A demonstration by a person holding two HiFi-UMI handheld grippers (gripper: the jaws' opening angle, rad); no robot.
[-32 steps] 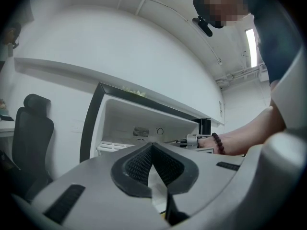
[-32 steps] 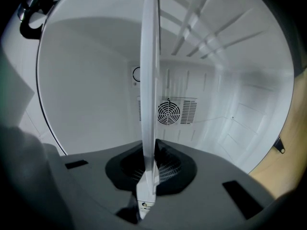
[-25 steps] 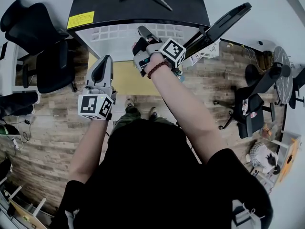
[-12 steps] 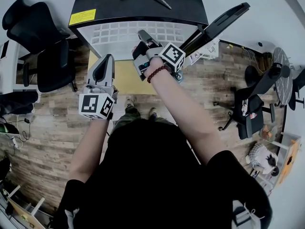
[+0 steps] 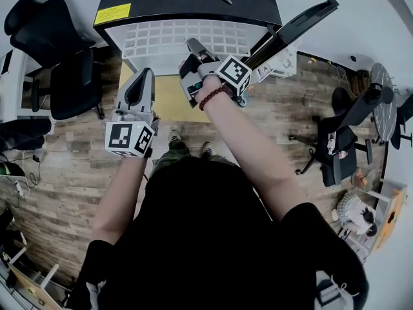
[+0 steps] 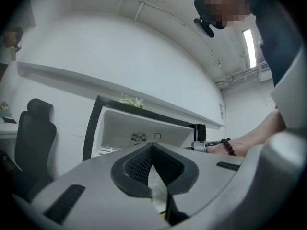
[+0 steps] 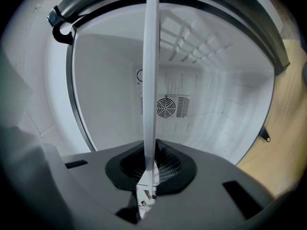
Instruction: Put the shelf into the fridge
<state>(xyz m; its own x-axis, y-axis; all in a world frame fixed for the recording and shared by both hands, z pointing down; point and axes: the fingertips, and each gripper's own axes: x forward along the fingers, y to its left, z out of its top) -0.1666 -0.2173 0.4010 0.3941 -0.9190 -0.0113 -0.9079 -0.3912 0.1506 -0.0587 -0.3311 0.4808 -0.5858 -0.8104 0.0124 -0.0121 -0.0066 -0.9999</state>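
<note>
A wood-plank floor [image 5: 277, 128] lies under us, with black office chairs [image 5: 64, 76] at the left and a yellow mat [image 5: 171, 102] in front of a small black fridge [image 5: 187, 2]. The fridge door [image 5: 297, 28] is swung open to the right.

The white grid shelf [image 5: 187, 41] lies level in the fridge opening, its front part jutting out over the mat. We hold the right gripper [image 5: 193, 46] clamped on the shelf's front edge. In the right gripper view the shelf [image 7: 152, 71] runs as a thin white strip between the pressed jaws, toward the white interior and its round fan vent [image 7: 166, 107].

The left gripper [image 5: 143, 77] points at the fridge, near the shelf's front left corner. Its jaws are together on nothing in the left gripper view [image 6: 152, 162].
</note>
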